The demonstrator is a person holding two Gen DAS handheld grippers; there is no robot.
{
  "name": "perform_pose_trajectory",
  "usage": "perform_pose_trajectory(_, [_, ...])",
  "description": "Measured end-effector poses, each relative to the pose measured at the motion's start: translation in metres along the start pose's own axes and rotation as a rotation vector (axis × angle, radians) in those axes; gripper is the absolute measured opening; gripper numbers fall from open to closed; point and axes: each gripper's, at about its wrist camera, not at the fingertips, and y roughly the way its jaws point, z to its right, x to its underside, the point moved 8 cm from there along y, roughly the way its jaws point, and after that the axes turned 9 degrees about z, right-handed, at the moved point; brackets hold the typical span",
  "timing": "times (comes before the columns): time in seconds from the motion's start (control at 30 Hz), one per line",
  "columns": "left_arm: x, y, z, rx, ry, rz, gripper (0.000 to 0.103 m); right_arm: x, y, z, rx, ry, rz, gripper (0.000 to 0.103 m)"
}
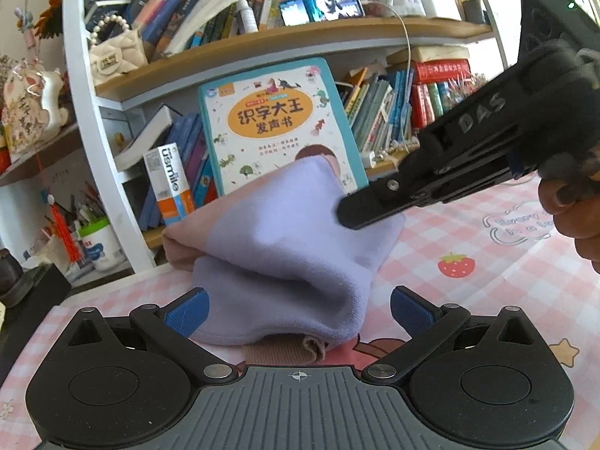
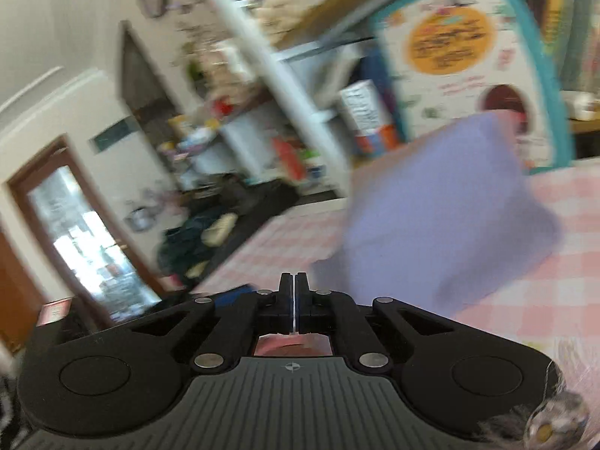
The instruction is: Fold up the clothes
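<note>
Now right tool point(image 2: 294, 281) tilted, jaws together w/ nothing between; left tool point(image 1: 298, 309) level, apart.

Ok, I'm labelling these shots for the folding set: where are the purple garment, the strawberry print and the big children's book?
purple garment point(image 1: 285, 232): left wrist view, middle of its lilac panel.
strawberry print point(image 1: 456, 265): left wrist view, centre of the red berry.
children's book point(image 1: 270, 112): left wrist view, orange title oval on its cover.
</note>
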Motion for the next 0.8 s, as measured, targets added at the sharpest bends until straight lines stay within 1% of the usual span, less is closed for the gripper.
perform_pose_trajectory(0.1, [0.002,0.009,0.009,0.013,0.060,-0.019,0.103,0.002,-0.004,0.031,0.124,0.053,0.004,0.005])
perform_pose_trajectory(0.2, [0.003,0.017,0.019,0.019,0.143,-0.033,0.103,0.004,-0.005,0.050,0.176,0.103,0.007,0.005])
perform_pose_trajectory(0.23, [0.004,0.020,0.022,0.023,0.171,-0.035,0.101,0.005,-0.005,0.055,0.183,0.122,0.009,0.013])
perform_pose_trajectory(0.27, [0.006,0.023,0.026,0.026,0.199,-0.037,0.097,0.006,-0.007,0.058,0.190,0.138,0.012,0.030])
perform_pose_trajectory(0.3, [0.008,0.028,0.029,0.023,0.228,-0.049,0.094,0.007,-0.007,0.060,0.200,0.147,0.017,0.039])
perform_pose_trajectory(0.33, [0.010,0.033,0.030,0.022,0.248,-0.065,0.082,0.007,-0.007,0.062,0.208,0.154,0.022,0.048])
perform_pose_trajectory(0.37, [0.010,0.037,0.029,0.013,0.257,-0.072,0.068,0.008,-0.007,0.063,0.207,0.163,0.025,0.048])
perform_pose_trajectory(0.43, [0.012,0.045,0.026,0.003,0.271,-0.089,0.060,0.009,-0.009,0.064,0.195,0.196,0.030,0.051])
perform_pose_trajectory(0.47, [0.013,0.049,0.024,0.018,0.261,-0.105,0.050,0.010,-0.011,0.065,0.184,0.217,0.033,0.056])
perform_pose_trajectory(0.5, [0.013,0.050,0.022,0.036,0.239,-0.107,0.045,0.010,-0.011,0.065,0.176,0.240,0.035,0.059])
perform_pose_trajectory(0.53, [0.012,0.052,0.020,0.054,0.216,-0.108,0.031,0.011,-0.010,0.067,0.170,0.263,0.035,0.065])
perform_pose_trajectory(0.57, [0.011,0.053,0.018,0.073,0.193,-0.110,0.011,0.013,-0.009,0.068,0.164,0.287,0.030,0.067])
perform_pose_trajectory(0.63, [-0.006,0.042,0.013,0.081,0.109,-0.038,0.010,0.016,-0.006,0.070,0.147,0.345,0.019,0.070])
perform_pose_trajectory(0.73, [-0.041,0.019,0.003,0.103,0.002,0.076,0.009,0.019,-0.003,0.076,0.103,0.477,0.027,0.074])
perform_pose_trajectory(0.77, [-0.049,0.013,0.000,0.107,-0.008,0.099,0.009,0.020,-0.003,0.079,0.079,0.543,0.043,0.077])
perform_pose_trajectory(0.8, [-0.054,0.010,-0.001,0.110,-0.014,0.112,0.009,0.020,-0.003,0.082,0.054,0.610,0.058,0.077])
